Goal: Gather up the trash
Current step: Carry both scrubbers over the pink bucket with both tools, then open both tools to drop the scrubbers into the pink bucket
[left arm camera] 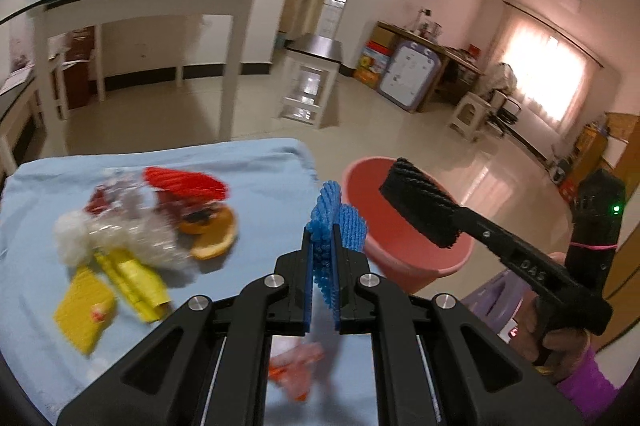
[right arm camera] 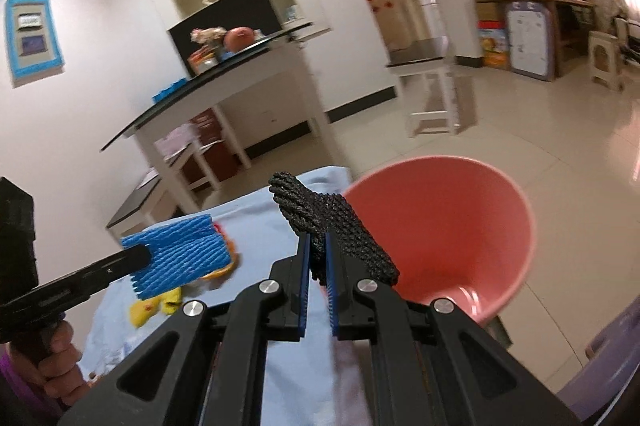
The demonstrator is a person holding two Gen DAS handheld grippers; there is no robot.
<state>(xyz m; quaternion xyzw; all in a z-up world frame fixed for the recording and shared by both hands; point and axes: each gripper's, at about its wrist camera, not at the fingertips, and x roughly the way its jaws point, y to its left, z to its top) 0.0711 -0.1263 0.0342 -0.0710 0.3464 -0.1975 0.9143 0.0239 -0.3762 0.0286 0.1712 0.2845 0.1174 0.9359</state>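
My left gripper (left arm camera: 323, 246) is shut on a blue foam net sleeve (left arm camera: 338, 222), held above the light blue cloth (left arm camera: 260, 186) near its right edge. My right gripper (right arm camera: 316, 254) is shut on a black foam net sleeve (right arm camera: 332, 222), held over the near rim of the pink bucket (right arm camera: 460, 210). The left wrist view shows the black sleeve (left arm camera: 420, 206) above the bucket (left arm camera: 404, 258). The right wrist view shows the blue sleeve (right arm camera: 180, 258). More trash lies on the cloth: a red net sleeve (left arm camera: 186, 182), clear plastic wrap (left arm camera: 132, 226), orange peel (left arm camera: 212, 230), yellow wrappers (left arm camera: 116, 282).
The bucket stands on the tiled floor right of the cloth-covered table. A purple container (right arm camera: 608, 358) sits at the lower right. A white side table (left arm camera: 140, 26) with a glass top and a small white stool (left arm camera: 312, 82) stand behind. An orange-and-clear wrapper (left arm camera: 296, 370) lies under my left gripper.
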